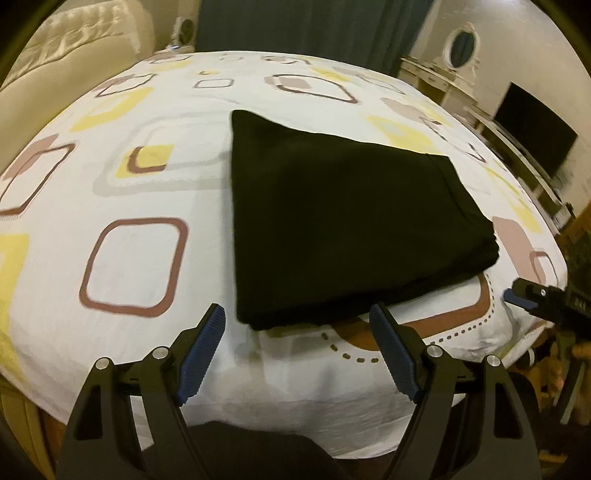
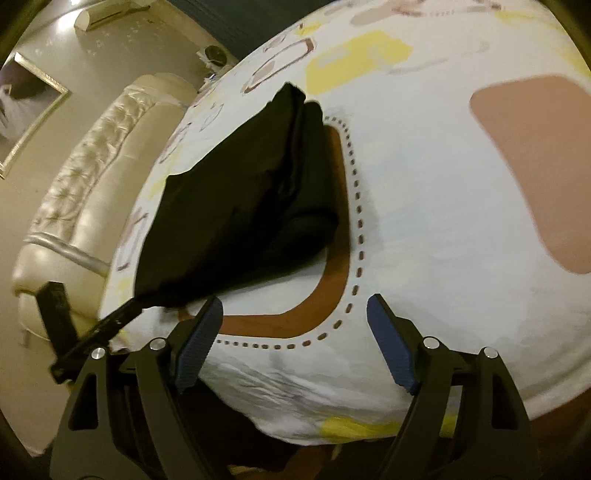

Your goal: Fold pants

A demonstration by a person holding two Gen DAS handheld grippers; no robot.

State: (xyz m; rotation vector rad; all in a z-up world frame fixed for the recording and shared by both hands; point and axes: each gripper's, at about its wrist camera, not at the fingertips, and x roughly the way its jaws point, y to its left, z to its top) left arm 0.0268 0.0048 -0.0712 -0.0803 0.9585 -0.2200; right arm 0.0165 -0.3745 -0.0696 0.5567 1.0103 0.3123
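With both the left gripper (image 1: 297,350) and right gripper (image 2: 295,341) spread empty, the folded pants (image 1: 343,221) at frame centre could unravel if a finger snags their stacked edge.

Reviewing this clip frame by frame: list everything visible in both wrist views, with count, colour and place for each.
pants: one, black, folded into a compact stack, lying on the bedsheet near its front edge
bedsheet: one, white with yellow, brown and pink squares, covering the bed
headboard: one, cream, tufted, at the left end of the bed
television: one, black, on the unit at far right
mirror: one, oval, white frame, on the back wall
curtain: one, dark teal, behind the bed
picture: one, framed, on the wall
left gripper: one, black with blue pads, open, empty, just short of the pants
right gripper: one, same colours, open, empty, over the sheet
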